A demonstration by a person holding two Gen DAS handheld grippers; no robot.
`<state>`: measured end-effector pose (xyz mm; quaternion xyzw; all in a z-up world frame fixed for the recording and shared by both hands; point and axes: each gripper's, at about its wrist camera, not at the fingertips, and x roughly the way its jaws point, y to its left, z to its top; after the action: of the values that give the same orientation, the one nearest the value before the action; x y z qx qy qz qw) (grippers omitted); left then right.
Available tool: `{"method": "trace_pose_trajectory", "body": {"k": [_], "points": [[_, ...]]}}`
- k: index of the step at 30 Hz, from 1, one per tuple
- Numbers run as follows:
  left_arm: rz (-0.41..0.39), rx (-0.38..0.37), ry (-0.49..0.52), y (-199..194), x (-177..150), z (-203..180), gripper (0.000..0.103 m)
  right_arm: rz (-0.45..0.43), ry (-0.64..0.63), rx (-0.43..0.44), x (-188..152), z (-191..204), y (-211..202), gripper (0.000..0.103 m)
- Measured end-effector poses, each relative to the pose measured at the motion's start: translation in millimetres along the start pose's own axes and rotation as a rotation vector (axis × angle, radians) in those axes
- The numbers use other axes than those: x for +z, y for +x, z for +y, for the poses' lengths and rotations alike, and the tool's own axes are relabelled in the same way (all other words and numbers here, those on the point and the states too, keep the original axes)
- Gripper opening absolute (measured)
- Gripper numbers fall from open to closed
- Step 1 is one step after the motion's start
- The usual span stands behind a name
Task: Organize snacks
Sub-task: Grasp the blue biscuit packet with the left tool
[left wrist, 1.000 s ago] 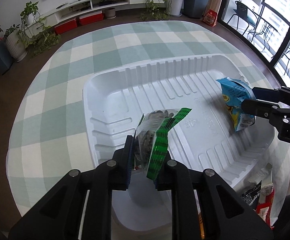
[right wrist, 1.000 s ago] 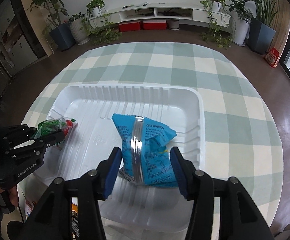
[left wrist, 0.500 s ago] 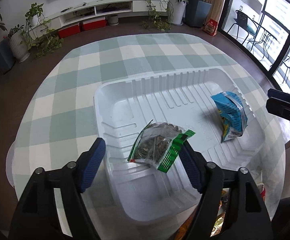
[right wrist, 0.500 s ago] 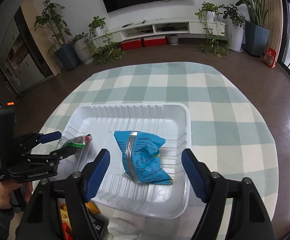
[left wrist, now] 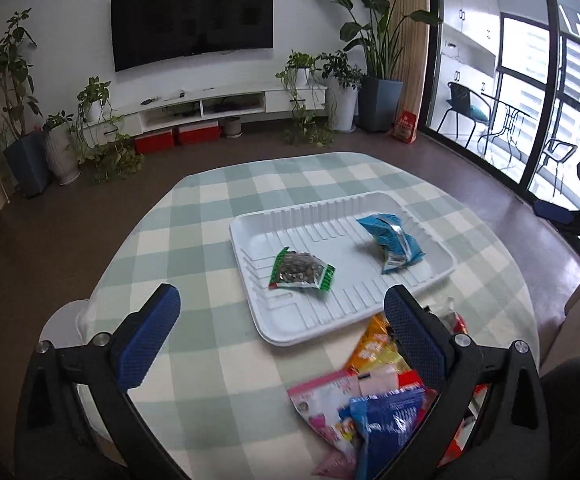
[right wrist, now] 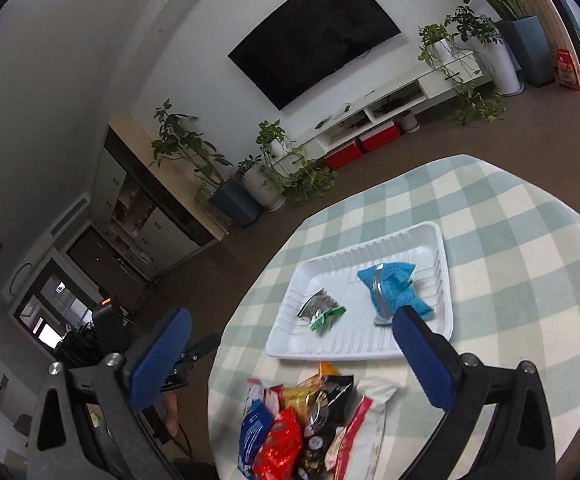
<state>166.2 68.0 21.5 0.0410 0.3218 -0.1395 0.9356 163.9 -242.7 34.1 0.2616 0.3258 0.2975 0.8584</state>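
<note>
Tray (left wrist: 245, 236) sat white on the checked counter (left wrist: 193, 216), holding the green seed packet (left wrist: 302, 274) and, well apart from it, the blue snack bag (left wrist: 390, 240). My left gripper (left wrist: 279, 336) and right gripper (right wrist: 290, 354) were both spreading wide, nothing between their jaws. Near the tray's front edge lay the unsorted snack pile (right wrist: 306, 424).

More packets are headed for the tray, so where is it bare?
In the white tray: the middle strip between the green seed packet and blue packet, plus the far-left corner. Crowded: the snack pile at the table's near edge.
</note>
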Motion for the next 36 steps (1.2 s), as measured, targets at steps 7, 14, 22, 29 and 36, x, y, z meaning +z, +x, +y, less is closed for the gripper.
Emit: {"method": "trace_pose_trajectory", "body": {"k": [7,14,22,29,36], "points": [[0.045,-0.051,-0.069,-51,-66,-20,0.103,0.086,0.086,-0.002,-72,6,-18,0.103],[0.105,-0.159,-0.148,-58,-126,-45,0.103,0.196,0.298,0.060,-143,-13,-20,0.099],[0.154,-0.142,-0.062,-37,-130,-73,0.086,0.160,0.278,0.017,-156,-9,-30,0.099],[0.214,-0.139,-0.067,-9,-124,-65,0.051,0.128,0.188,-0.062,-149,-2,-38,0.098],[0.291,-0.112,-0.036,11,-120,-61,0.051,0.155,0.145,-0.102,-153,1,-28,0.096]]}}
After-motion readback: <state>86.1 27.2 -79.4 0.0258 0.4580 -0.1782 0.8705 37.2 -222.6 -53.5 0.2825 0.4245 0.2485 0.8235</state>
